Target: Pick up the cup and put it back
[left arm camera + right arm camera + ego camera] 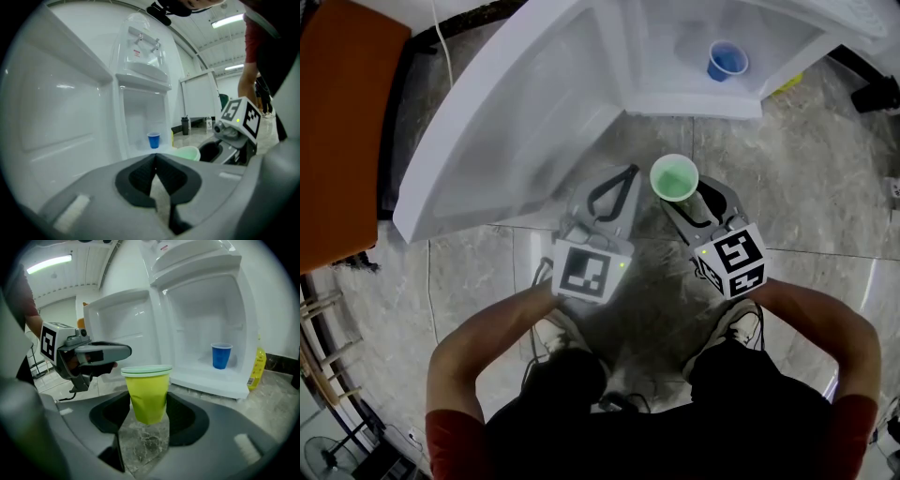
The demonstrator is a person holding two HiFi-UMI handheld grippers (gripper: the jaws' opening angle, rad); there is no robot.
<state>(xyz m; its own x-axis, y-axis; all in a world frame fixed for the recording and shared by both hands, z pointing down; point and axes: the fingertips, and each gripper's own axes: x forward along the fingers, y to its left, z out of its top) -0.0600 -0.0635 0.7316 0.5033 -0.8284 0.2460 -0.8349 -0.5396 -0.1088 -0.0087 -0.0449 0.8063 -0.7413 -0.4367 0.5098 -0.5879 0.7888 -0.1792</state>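
Green cup [146,385] tight in right tool [146,406]

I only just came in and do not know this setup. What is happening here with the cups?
A person stands over a marble floor with a hand-held gripper in each hand. The right gripper has its jaws closed on a green cup and holds it upright in the air, in front of an open white cabinet. A blue cup stands inside that cabinet. The left gripper is beside the right one, with its jaws together and nothing between them.
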